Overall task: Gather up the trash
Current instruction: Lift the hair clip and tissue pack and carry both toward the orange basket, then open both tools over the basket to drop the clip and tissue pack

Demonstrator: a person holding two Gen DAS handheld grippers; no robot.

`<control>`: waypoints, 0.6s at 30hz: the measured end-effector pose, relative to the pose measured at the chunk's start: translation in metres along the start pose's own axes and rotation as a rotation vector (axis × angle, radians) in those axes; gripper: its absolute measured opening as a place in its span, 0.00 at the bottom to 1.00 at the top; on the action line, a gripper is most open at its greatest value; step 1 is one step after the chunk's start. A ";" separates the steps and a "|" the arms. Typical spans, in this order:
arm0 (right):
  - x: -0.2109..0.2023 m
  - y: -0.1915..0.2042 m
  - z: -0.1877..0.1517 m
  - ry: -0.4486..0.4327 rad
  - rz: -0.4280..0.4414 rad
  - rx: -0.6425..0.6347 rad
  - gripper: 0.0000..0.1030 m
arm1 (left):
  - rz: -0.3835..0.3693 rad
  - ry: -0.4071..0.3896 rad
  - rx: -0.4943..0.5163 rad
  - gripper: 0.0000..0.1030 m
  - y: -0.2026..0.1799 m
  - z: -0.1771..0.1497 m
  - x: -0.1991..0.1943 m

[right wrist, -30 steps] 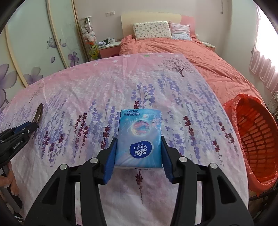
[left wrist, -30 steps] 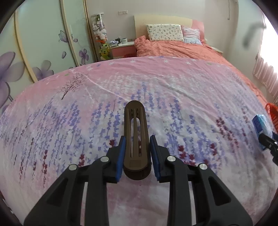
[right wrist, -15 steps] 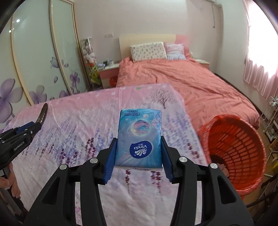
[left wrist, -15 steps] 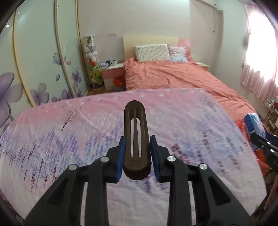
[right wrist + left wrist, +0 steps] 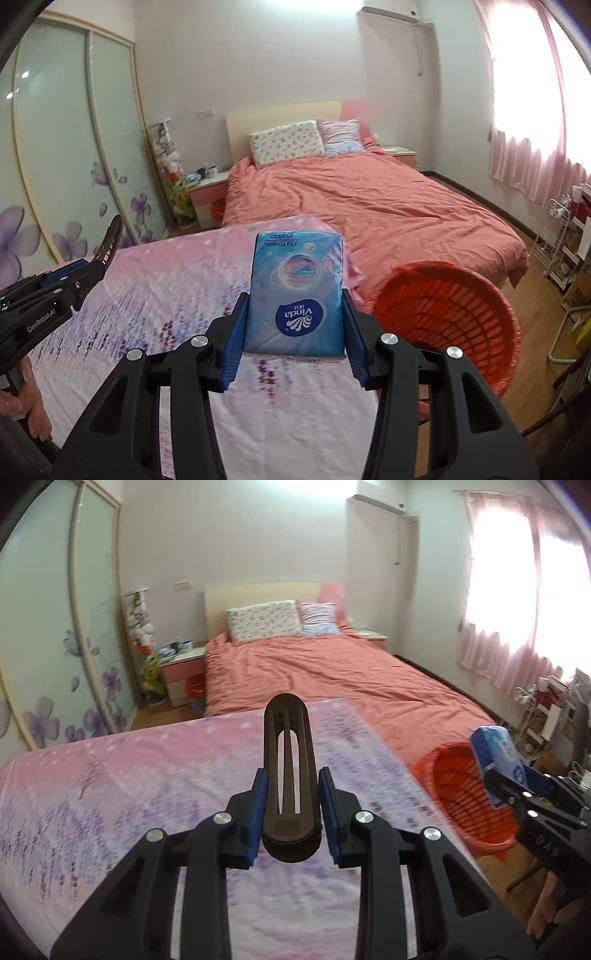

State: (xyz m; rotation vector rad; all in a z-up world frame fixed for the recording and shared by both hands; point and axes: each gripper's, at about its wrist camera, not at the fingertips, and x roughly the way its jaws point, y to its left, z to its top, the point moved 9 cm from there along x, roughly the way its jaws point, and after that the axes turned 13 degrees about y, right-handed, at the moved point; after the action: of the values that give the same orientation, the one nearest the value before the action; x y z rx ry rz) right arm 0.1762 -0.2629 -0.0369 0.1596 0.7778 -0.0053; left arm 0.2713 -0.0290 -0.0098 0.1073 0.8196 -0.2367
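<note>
My left gripper (image 5: 290, 805) is shut on a dark brown slotted plastic piece (image 5: 289, 775), held high above the pink flowered cloth (image 5: 147, 794). It also shows in the right wrist view (image 5: 107, 243) at the left. My right gripper (image 5: 295, 314) is shut on a blue Vinda tissue pack (image 5: 297, 291), held above the cloth's right edge. The pack shows in the left wrist view (image 5: 495, 753) over the orange basket. The orange basket (image 5: 450, 314) stands on the floor to the right of the cloth, also in the left wrist view (image 5: 465, 797).
A bed with a salmon cover (image 5: 369, 199) lies beyond the cloth. A pink nightstand (image 5: 181, 675) and sliding wardrobe doors (image 5: 55, 646) are at the left. A white wire rack (image 5: 561, 243) and curtains (image 5: 535, 110) are at the right.
Both grippers have risen and tilted up, so the cloth has dropped lower in view. The right gripper with the pack has come nearer the orange basket. Both grips are unchanged.
</note>
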 end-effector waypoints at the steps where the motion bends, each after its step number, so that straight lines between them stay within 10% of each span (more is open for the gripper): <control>1: -0.001 -0.007 0.001 -0.005 -0.008 0.010 0.46 | -0.016 -0.002 0.010 0.28 -0.012 0.003 0.001; 18: 0.014 -0.148 0.004 -0.010 -0.107 0.229 0.46 | -0.261 0.058 0.177 0.28 -0.195 0.015 0.062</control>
State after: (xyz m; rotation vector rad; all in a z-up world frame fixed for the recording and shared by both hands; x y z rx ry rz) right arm 0.1796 -0.4091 -0.0653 0.3351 0.7744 -0.1967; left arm 0.2738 -0.2311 -0.0462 0.1747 0.8695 -0.5548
